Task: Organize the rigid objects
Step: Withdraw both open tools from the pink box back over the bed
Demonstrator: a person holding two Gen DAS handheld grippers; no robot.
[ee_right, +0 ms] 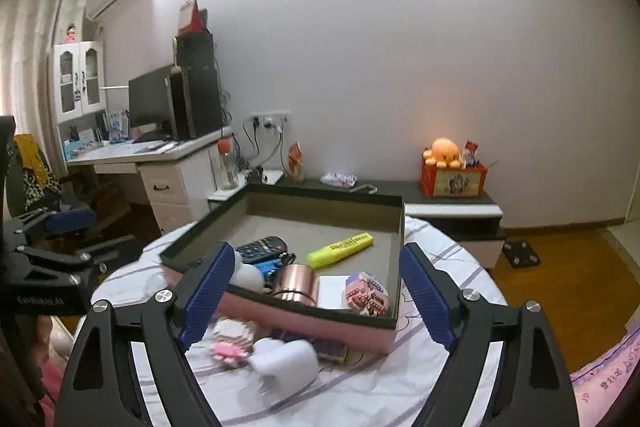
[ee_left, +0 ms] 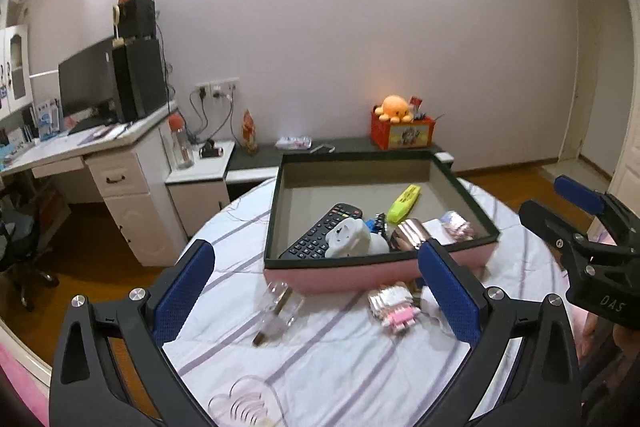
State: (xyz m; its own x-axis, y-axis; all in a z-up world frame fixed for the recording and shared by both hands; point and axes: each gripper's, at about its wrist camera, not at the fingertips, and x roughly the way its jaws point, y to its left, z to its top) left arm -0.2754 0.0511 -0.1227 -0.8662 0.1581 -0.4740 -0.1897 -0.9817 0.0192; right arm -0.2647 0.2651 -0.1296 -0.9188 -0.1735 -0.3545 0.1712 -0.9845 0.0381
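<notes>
Fingers of both the left gripper (ee_left: 316,291) and right gripper (ee_right: 316,289) gape empty — between placements; next, the pink block figure (ee_left: 394,305) needs boxing in the tray (ee_left: 360,271).

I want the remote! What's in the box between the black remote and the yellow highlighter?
Mostly bare box floor. In the left wrist view, grey bottom shows between the remote and the highlighter; a small blue-and-black thing sits just below that gap.
</notes>
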